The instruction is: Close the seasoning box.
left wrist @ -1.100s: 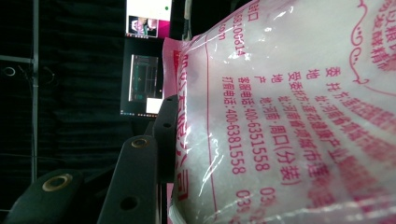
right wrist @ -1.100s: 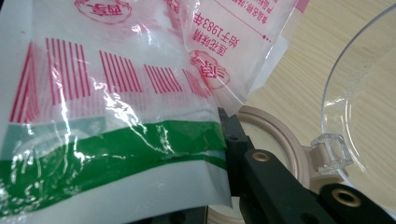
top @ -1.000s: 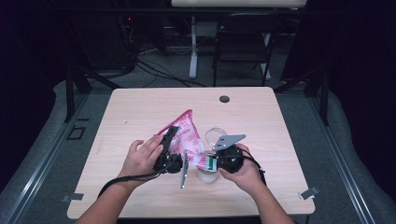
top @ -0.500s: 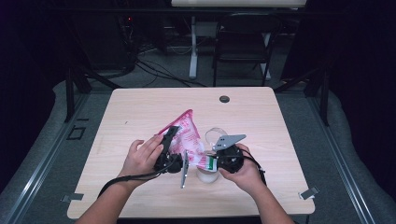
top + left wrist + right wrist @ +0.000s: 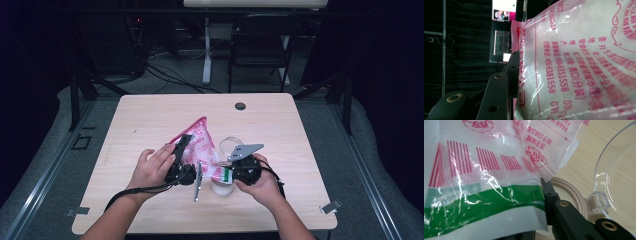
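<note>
Both grippers clamp pink bag [image 5: 200, 142] | over jar [image 5: 222, 186] | table [image 5: 150, 115]

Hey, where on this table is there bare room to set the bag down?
The far strip of the table, from its left corner to the small dark disc, is bare, as are the left side and right side. It is crowded near the front middle: pink bag, jar and clear lid.

The pink bag [image 5: 579, 60] runs off the top, right and bottom edges in the left gripper view, so its far jaw is hidden behind it. In the right gripper view the bag's green end covers one jaw too, and the clear lid [image 5: 616, 170] is cut off at the right edge.
</note>
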Demonstrator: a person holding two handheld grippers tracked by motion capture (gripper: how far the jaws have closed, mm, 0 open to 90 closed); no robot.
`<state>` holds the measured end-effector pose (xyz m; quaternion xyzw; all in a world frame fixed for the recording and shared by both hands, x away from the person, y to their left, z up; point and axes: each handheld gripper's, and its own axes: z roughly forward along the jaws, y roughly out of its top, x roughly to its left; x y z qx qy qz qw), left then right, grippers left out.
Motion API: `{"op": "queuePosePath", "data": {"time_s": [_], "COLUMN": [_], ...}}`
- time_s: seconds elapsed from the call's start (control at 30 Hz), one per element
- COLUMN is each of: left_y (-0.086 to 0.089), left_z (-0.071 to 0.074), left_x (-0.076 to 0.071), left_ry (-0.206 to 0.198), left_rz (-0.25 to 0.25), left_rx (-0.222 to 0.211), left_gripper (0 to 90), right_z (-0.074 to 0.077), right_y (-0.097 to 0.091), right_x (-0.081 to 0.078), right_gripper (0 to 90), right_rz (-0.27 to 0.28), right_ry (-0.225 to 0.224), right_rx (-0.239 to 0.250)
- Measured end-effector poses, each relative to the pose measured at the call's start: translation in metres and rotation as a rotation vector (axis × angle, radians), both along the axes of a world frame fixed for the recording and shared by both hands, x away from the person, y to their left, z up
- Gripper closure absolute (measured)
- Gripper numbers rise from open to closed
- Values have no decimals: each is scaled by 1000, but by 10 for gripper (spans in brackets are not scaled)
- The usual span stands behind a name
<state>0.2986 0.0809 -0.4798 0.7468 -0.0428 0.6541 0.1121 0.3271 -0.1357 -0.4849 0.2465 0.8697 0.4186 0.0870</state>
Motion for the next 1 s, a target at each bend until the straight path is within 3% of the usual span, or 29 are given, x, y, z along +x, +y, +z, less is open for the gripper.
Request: {"op": "queuePosePath", "data": {"time_s": [1.0], "left_y": [-4], "left_z": [0], "left_x": [0], "left_ry": [2], "left_rz": [-2], "left_rx": [15], "left_gripper": [614], "right_z": [-3], "right_y": [-2], "right_x": [2], "right_gripper": [900], "right_rz": [-5], "right_ry": [12], "right_rx": [-4]}}
